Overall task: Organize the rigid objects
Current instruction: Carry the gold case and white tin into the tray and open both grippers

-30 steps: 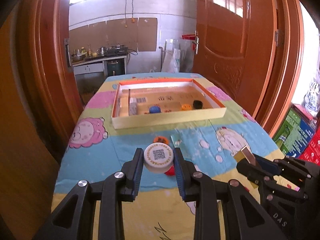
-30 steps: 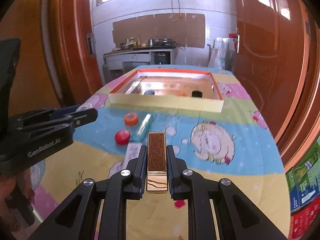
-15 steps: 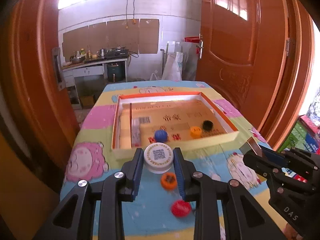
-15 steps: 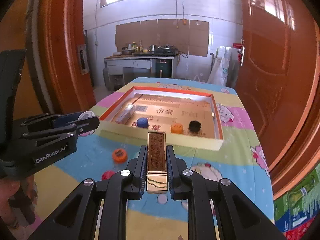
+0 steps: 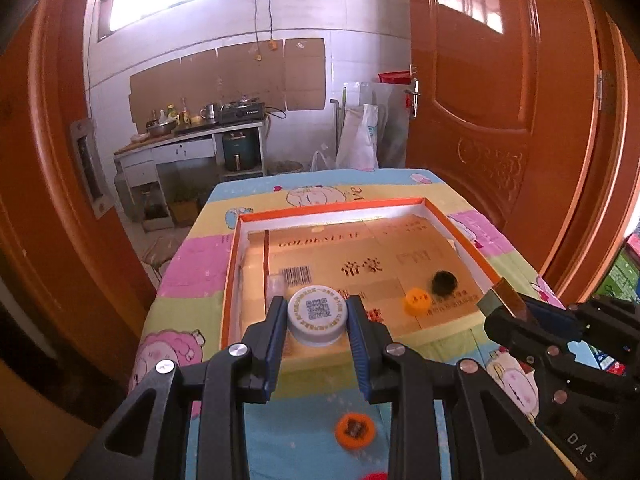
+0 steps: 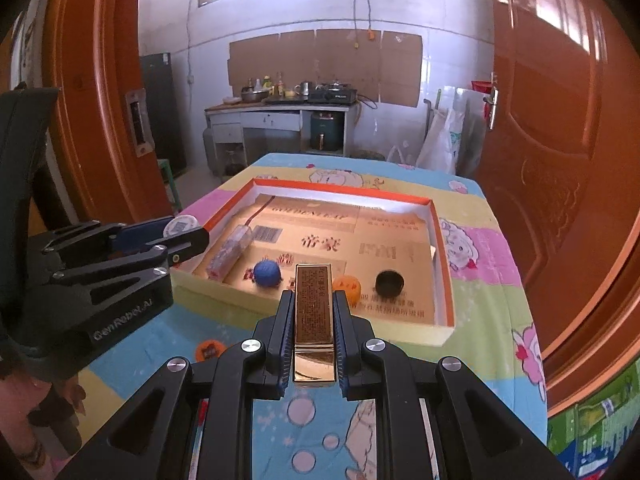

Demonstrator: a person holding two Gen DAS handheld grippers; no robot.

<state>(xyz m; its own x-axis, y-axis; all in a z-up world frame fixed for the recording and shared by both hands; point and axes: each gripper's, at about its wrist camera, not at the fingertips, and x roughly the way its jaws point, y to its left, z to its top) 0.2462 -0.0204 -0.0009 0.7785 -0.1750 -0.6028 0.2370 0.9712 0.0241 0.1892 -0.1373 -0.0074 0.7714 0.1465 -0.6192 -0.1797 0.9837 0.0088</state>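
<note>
The left gripper (image 5: 317, 322) pinches a round white plastic cap (image 5: 317, 314) with a QR code printed on its flat top, both pads pressing its sides. It hangs over the near wall of a shallow cardboard box with an orange rim (image 5: 460, 232), which sits on a table under a pastel cartoon tablecloth (image 5: 192, 256). The right gripper (image 6: 313, 314) is clamped on a slim gold rectangular case (image 6: 313, 312) with fine embossed text, held lengthwise and pointing toward twelve o'clock, over the box's near wall.

Inside the box, both views show a small orange cap (image 5: 417, 301) and a black cap (image 5: 444, 283) toward two o'clock from the white cap. Only the right wrist view shows a blue round cap (image 6: 267, 273) and a clear tube (image 6: 230, 254) at ten o'clock from the gold case. An orange cap with a dark centre (image 5: 355, 430) lies on the cloth at six o'clock, clearest from the left wrist.
</note>
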